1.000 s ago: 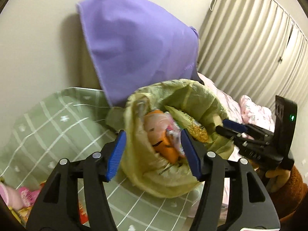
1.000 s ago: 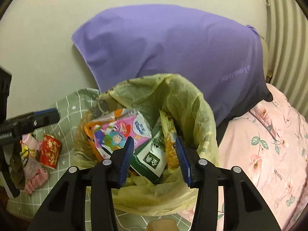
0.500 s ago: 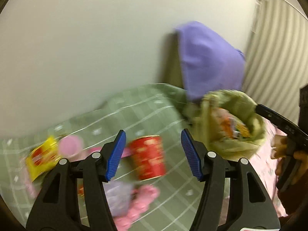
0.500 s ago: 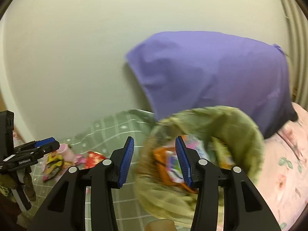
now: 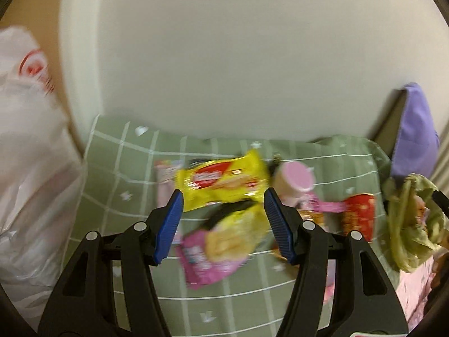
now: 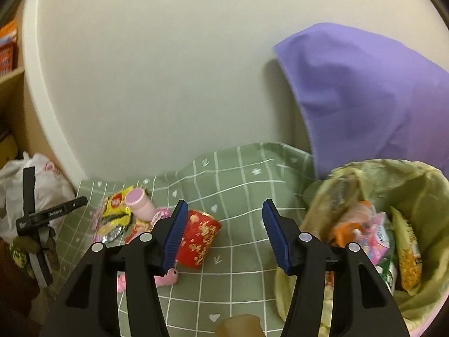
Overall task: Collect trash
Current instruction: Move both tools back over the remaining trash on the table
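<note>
Loose trash lies on a green checked blanket: a yellow snack packet, a pink-and-yellow wrapper, a pink bottle and a red cup. My left gripper hovers open over the wrappers, gripping nothing. My right gripper has its jaws opening, empty, above the blanket between the red cup and the yellow-green trash bag, which holds several wrappers. The left gripper shows at the left edge of the right wrist view.
A pale wall rises behind the blanket. A purple pillow leans against it beside the trash bag. A white plastic bag bulges at the left. A wooden shelf stands far left.
Both grippers swung left, away from the trash bag. The left one now sits over the loose wrappers. The right one's jaws stand wider apart than before.
</note>
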The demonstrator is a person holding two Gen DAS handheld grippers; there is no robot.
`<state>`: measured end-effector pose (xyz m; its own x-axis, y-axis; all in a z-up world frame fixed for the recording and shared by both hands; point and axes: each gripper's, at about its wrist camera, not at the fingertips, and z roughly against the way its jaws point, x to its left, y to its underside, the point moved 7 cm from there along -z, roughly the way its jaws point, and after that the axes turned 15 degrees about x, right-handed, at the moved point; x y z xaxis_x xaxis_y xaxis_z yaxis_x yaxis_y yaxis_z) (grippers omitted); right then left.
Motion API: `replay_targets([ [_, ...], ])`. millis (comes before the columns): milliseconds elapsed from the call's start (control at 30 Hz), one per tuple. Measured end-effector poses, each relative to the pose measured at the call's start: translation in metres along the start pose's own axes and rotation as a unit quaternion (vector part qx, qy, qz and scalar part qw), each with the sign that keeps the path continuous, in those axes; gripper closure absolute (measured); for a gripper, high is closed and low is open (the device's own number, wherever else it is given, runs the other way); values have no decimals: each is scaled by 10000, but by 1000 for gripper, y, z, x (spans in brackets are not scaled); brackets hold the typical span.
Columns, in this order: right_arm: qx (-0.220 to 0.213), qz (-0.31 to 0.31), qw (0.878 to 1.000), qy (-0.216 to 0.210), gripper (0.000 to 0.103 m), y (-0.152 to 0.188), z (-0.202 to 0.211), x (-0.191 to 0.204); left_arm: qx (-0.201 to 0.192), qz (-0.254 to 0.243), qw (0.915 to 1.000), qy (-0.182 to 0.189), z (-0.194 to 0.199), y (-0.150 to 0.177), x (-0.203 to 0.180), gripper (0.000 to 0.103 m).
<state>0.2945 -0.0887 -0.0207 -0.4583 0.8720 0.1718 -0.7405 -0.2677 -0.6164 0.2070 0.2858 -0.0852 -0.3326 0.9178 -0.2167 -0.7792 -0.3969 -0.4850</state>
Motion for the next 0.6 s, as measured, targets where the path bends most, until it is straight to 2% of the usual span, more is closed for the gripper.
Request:
replay_targets([
  [133, 142, 242, 9996, 41, 51, -1, -14, 11, 104, 349, 9993, -18, -12, -1, 25, 46],
  [300, 404, 691, 9967, 135, 51, 0, -37, 25, 330, 459, 9983, -169, -33, -2, 35, 46],
  [433, 641, 923, 9936, 82, 51, 4, -57, 36, 474, 315, 9983, -146, -48, -7, 33, 46],
  [533, 708, 1052, 9919, 24, 51, 7, -67, 45, 546, 112, 9980, -298, -59, -14, 30, 46],
  [600, 733, 1141, 9907, -36, 51, 8, -71, 50, 518, -75, 9985, -179, -60, -22, 23, 46],
])
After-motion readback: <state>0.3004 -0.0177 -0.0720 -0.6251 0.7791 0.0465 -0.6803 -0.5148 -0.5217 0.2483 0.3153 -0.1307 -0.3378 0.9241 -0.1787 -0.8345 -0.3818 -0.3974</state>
